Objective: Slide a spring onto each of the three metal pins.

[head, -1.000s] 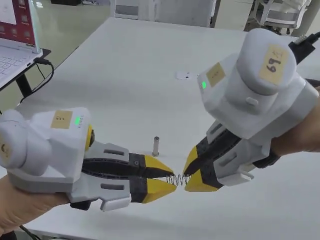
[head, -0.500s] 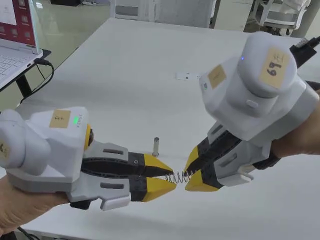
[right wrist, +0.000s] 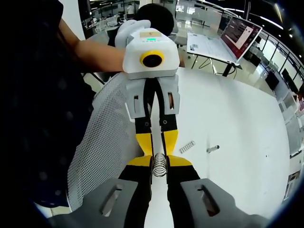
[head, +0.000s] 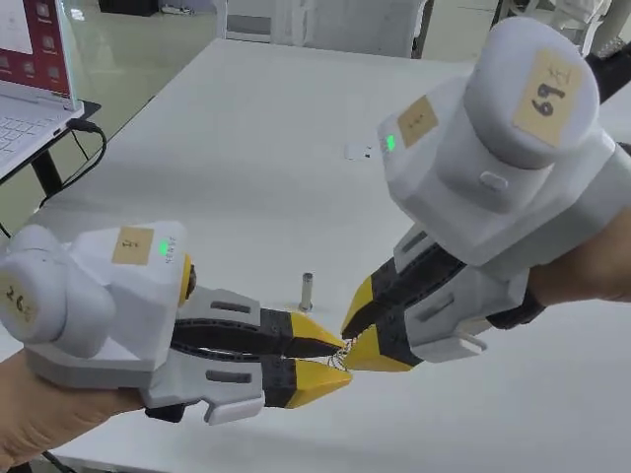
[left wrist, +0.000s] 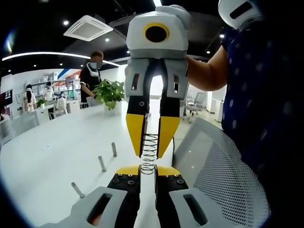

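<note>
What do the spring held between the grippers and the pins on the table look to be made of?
The spring: thin coiled wire, probably steel, judging by its grey glinting turns. The pins: likely bare metal, dull silver-grey with a lighter sheen along the side; the alloy cannot be told.

light: bright, even | source: ceiling lamps (left wrist: 66, 23) | edges: fisheye-bent | far background perhaps soft

An open laptop (head: 25, 59) with a black cable (head: 102, 146) sat on a stand off the left edge of the white desk (head: 237, 128), and a small white item (head: 360, 150) lay toward the far edge. A potted plant (left wrist: 110, 92) stood at one end of the desk, a person (left wrist: 91, 76) behind it, and a mesh chair back (left wrist: 223, 180) showed beside the desk's edge.
</note>
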{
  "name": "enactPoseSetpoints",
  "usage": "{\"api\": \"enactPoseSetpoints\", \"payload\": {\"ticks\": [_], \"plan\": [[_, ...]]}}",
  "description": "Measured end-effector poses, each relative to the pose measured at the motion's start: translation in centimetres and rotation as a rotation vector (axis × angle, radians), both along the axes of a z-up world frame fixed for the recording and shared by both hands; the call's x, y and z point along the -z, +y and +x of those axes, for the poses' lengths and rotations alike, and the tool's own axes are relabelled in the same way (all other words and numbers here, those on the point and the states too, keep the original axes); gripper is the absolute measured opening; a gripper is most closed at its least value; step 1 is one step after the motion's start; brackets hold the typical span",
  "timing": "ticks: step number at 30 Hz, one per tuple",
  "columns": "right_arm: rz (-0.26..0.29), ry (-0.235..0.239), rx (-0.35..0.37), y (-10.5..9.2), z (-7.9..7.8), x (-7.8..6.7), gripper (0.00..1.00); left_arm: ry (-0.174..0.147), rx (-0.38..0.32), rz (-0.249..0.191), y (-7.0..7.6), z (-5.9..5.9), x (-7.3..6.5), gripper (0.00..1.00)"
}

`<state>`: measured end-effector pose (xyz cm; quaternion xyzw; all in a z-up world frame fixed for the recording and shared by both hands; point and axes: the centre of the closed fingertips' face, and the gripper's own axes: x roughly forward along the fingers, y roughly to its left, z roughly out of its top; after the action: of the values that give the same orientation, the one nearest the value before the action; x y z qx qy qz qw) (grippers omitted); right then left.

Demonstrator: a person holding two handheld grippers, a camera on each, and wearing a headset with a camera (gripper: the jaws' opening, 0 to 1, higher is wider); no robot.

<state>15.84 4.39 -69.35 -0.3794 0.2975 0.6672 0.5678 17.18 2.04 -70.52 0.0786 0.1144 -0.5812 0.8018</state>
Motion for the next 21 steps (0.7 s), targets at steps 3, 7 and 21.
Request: {"api": "enactPoseSetpoints", "payload": {"ticks": [3,7,21], "plan": [[-0.007,-0.011,-0.009,-0.03,-0.01,0.07,0.08,-0.004,0.003,0.005,-0.12,-0.01,0.04,0.03],[-0.022,-0.026,-0.015,-0.19,0.15,0.2,0.08,-0.01,-0.001,0.007,-0.04,0.11,0.08,0.03],[-0.075,-0.017,-0.007,-0.83,0.65,0.9,0.08,-0.012,-0.003,0.007,0.12,0.35,0.25,0.02]]}}
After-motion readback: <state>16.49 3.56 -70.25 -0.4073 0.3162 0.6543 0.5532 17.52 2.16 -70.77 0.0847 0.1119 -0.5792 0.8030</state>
